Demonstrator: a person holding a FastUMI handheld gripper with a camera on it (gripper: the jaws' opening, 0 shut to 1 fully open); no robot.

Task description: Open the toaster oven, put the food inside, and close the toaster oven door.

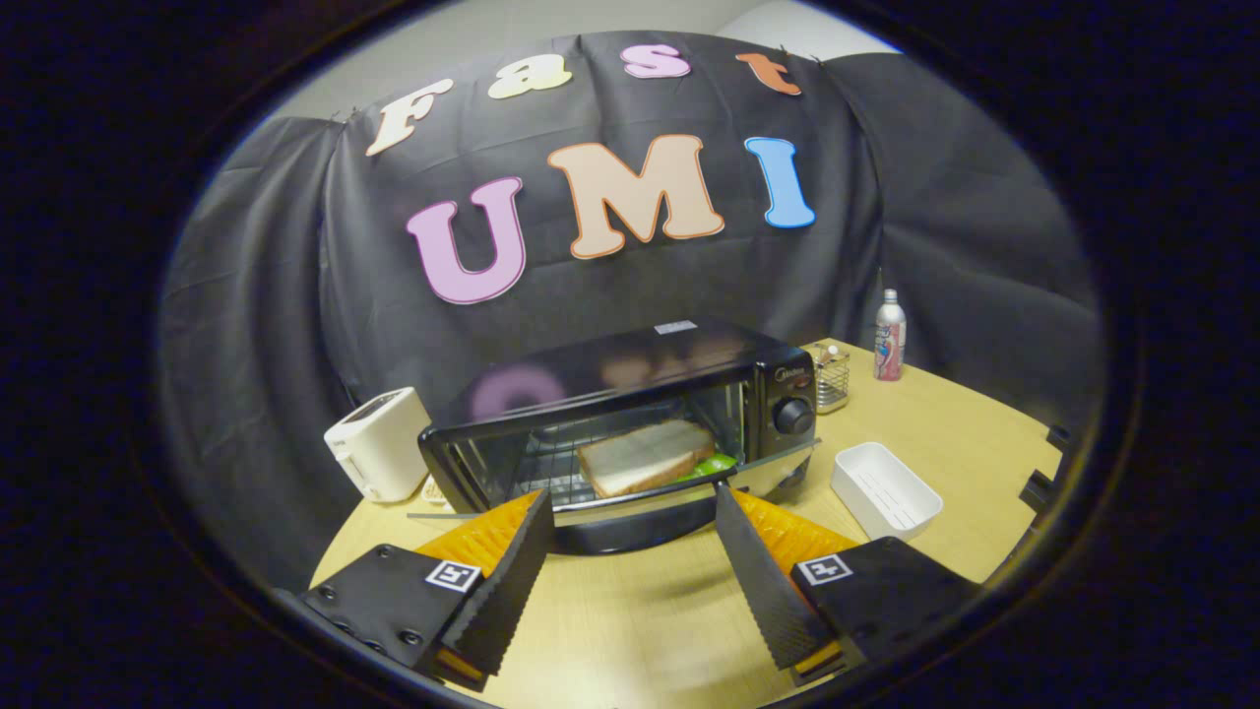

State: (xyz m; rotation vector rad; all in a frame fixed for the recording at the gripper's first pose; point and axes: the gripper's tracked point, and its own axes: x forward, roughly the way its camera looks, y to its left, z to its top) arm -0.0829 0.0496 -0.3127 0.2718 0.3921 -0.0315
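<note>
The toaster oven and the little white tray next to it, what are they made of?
Toaster oven: likely painted metal, its glossy black top mirroring the wall; the door looks like glass, since the sandwich shows through. White tray: probably plastic, smooth and matte. The gripper has its jaws open.

No legible text noted: the brand mark on the toaster oven [630,423] above its knob [792,416] and the print on the bottle [889,335] are too small to read.
</note>
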